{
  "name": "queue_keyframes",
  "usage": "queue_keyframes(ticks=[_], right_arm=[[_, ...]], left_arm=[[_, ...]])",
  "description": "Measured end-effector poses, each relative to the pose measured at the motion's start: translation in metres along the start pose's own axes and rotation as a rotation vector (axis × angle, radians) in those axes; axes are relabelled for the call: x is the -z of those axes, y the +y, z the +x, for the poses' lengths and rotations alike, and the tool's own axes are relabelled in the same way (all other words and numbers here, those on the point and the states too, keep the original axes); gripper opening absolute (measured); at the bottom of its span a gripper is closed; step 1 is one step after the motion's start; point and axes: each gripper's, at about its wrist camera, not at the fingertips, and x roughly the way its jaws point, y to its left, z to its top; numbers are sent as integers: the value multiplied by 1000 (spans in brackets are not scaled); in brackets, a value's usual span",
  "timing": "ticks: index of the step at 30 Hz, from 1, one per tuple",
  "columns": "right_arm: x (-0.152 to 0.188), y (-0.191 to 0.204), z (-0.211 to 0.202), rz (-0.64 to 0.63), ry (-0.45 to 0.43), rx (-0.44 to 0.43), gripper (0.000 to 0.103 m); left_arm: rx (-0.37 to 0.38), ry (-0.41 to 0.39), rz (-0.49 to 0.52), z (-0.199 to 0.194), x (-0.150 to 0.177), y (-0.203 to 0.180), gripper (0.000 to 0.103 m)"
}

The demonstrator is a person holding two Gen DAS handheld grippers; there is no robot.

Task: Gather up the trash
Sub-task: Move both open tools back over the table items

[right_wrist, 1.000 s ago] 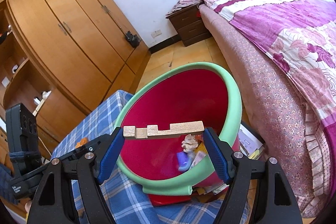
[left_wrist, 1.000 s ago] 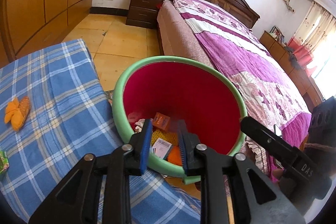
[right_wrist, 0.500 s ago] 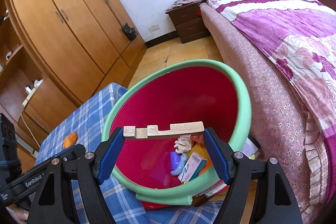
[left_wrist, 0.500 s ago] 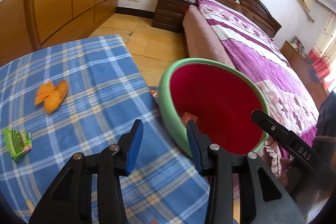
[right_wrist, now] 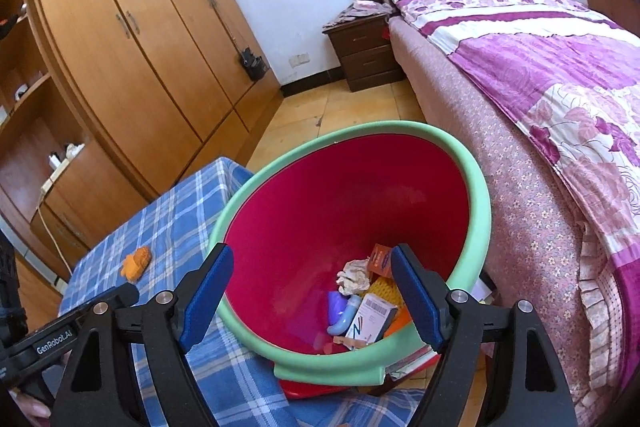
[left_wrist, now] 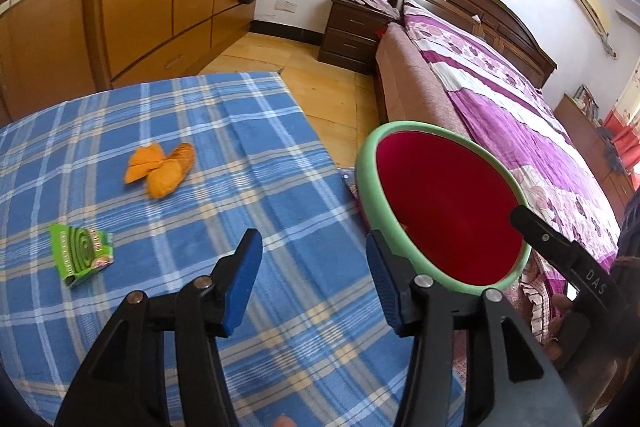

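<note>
Hovering over the blue checked tablecloth (left_wrist: 192, 115), the left gripper (left_wrist: 312, 283) has just been opening, nothing between its blue pads; orange peel (left_wrist: 160, 167) and a green wrapper (left_wrist: 80, 255) lie at frame left, while the right gripper (right_wrist: 308, 295) gapes empty above the green-rimmed red bin (right_wrist: 476, 195)

One red bin (right_wrist: 478, 187) at three o'clock, one orange wrapper (left_wrist: 160, 167) at eleven, one green packet (left_wrist: 80, 253) at nine, two grippers.
</note>
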Motion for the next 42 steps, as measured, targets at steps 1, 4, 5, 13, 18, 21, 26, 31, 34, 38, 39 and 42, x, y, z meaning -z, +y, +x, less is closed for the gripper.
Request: queue_keyframes(ticks=[1, 4, 5, 13, 18, 21, 26, 31, 34, 38, 39, 42], right_arm=[[0, 0, -2, 1, -4, -1, 82], [0, 4, -10, -2, -23, -6, 82], [1, 6, -12, -5, -29, -6, 82], [5, 23, -23, -17, -52, -9, 82], [12, 33, -25, -19, -45, -16, 82], [16, 43, -24, -33, -37, -25, 82], [22, 59, -21, -58, -23, -37, 82], [31, 73, -11, -75, 14, -48, 82], [35, 78, -6, -85, 37, -51, 82], [39, 83, 0, -94, 56, -50, 82], [40, 83, 0, -94, 59, -50, 82], [43, 84, 4, -95, 75, -47, 82]], left_arm=[[-3, -4, -2, -2, 1, 1, 54], [-12, -17, -8, -10, 2, 7, 54], [-16, -24, -10, -14, 2, 9, 54], [-47, -73, -43, -37, 5, 34, 57], [-73, -95, -69, -50, 9, 52, 62], [-86, -93, -92, -55, 12, 66, 62], [-129, -97, -131, -61, 21, 91, 62], [-201, -96, -147, -59, 28, 114, 74], [-229, -91, -156, -55, 31, 124, 75], [-239, -66, -154, -43, 33, 134, 81], [-238, -60, -152, -40, 33, 135, 82], [-226, -38, -154, -28, 33, 138, 84]])
